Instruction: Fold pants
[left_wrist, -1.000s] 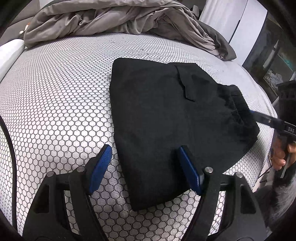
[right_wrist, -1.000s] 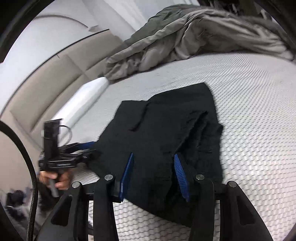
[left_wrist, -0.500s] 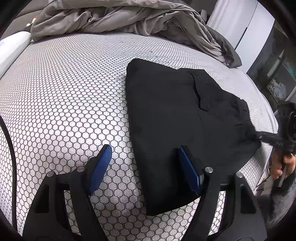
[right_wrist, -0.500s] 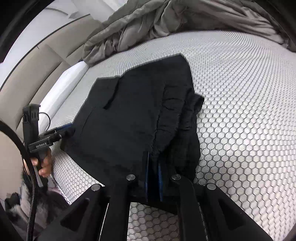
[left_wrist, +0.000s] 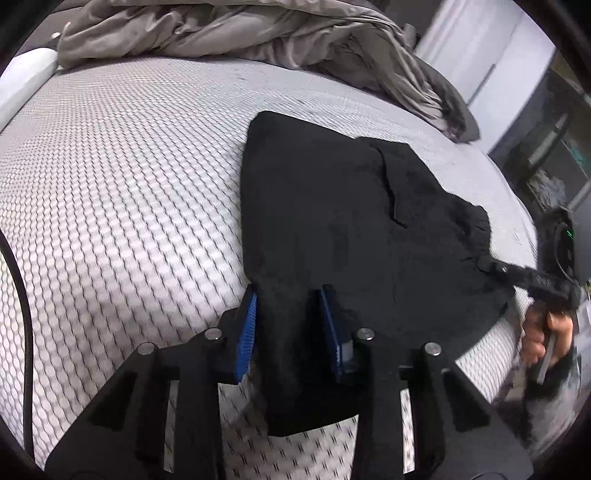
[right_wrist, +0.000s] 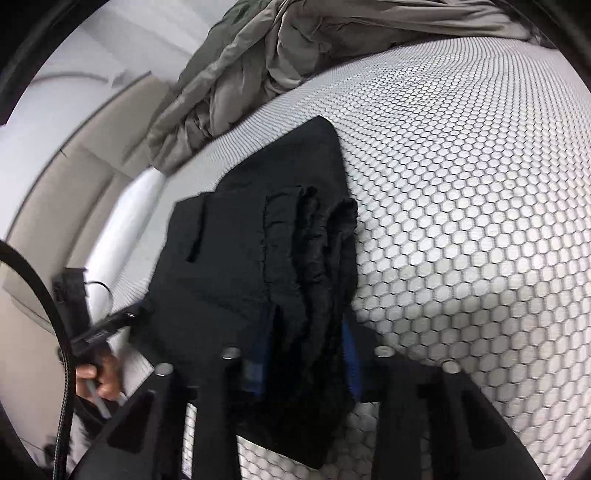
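Grippers angle downward over the bed (left_wrist: 122, 192). Left gripper (left_wrist: 290, 325) has just been closing, its jaws pinching the black pants' (left_wrist: 332, 206) near corner. Right gripper (right_wrist: 306, 354) has just eased wider, bunched waistband fabric between its blue pads (right_wrist: 351, 354), which are mostly hidden; contact unclear. Pants lie folded, edges motion-blurred.

Left wrist view sits low and close, looking obliquely down along its blue-padded fingers (left_wrist: 251, 332) toward 12 o'clock. Right wrist view does likewise from the opposite side. Both share the folded black pants (left_wrist: 332, 221) (right_wrist: 240, 258), honeycomb-patterned white mattress (left_wrist: 129, 184) (right_wrist: 461, 184), crumpled grey duvet (left_wrist: 221, 33) (right_wrist: 295, 55).
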